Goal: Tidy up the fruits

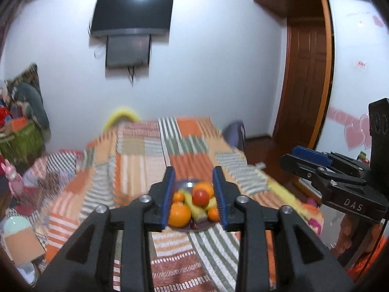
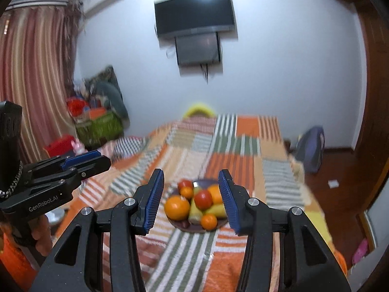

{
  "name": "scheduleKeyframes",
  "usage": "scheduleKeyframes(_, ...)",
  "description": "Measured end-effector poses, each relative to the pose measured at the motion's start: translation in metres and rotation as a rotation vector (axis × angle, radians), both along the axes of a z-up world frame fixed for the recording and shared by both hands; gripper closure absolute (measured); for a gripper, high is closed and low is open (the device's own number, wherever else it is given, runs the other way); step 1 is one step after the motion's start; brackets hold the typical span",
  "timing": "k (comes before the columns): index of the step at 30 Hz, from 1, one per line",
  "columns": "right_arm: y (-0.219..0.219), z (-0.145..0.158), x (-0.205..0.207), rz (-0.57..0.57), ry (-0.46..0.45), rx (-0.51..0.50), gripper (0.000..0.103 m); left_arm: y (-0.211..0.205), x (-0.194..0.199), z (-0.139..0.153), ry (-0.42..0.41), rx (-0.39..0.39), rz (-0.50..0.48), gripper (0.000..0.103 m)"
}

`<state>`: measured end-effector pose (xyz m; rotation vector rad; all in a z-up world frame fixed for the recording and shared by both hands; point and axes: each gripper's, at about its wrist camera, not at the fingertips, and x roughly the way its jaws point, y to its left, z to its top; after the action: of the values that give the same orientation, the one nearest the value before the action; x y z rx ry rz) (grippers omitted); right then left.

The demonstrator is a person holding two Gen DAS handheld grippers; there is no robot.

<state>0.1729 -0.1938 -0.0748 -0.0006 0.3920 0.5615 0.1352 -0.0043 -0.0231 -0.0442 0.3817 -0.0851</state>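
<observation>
A dark round plate (image 2: 220, 225) sits on a bed covered by an orange, green and white striped patchwork blanket (image 2: 243, 146). Piled together on the plate are oranges (image 2: 177, 207), red tomatoes (image 2: 203, 199) and pale yellow bananas (image 2: 195, 213), all touching. Both hand-held grippers hover above the bed, aimed at the pile and well short of it. The left hand-held gripper (image 1: 193, 196) has its blue-padded jaws apart with nothing between them; the right hand-held gripper (image 2: 190, 199) is spread wider, also empty. The heaped fruit fits either a pile awaiting sorting or one already gathered. If a piece is to be lifted, a top one seems safest, gripped gently across its middle so its neighbours do not roll off.
</observation>
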Motion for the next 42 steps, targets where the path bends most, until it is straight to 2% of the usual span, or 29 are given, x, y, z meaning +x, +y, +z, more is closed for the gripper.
scheduleKeyframes(3,-0.005,0.018,-0.024,-0.013,-0.078,0.036,0.058,-0.006,-0.025,0.017,-0.082,0.016,0.022,0.055)
scheduleKeyframes(5,-0.007,0.024,-0.035,-0.021,-0.111,0.057,0.054,-0.009,-0.038,0.024,-0.116,0.022,0.029,0.047)
scheduleKeyframes(7,-0.009,0.027,-0.043,-0.032,-0.138,0.081,0.044,-0.01,-0.047,0.029,-0.138,0.021,0.037,0.04)
scheduleKeyframes(11,-0.01,0.028,-0.051,-0.056,-0.173,0.095,0.031,-0.012,-0.059,0.034,-0.162,0.02,0.05,0.028)
scheduleKeyframes(13,-0.009,0.026,-0.054,-0.071,-0.186,0.095,0.019,-0.012,-0.063,0.035,-0.174,0.024,0.066,0.021)
scheduleKeyframes(14,-0.009,0.026,-0.057,-0.08,-0.194,0.094,0.017,-0.012,-0.065,0.035,-0.18,0.026,0.074,0.018)
scheduleKeyframes(19,-0.009,0.025,-0.059,-0.118,-0.215,0.08,0.0,-0.013,-0.069,0.035,-0.185,0.032,0.08,0.014)
scheduleKeyframes(23,-0.01,0.025,-0.066,-0.13,-0.226,0.077,0.0,-0.013,-0.073,0.034,-0.188,0.035,0.088,0.009)
scheduleKeyframes(42,-0.014,0.028,-0.075,-0.137,-0.241,0.076,0.0,-0.015,-0.077,0.033,-0.203,0.041,0.093,0.003)
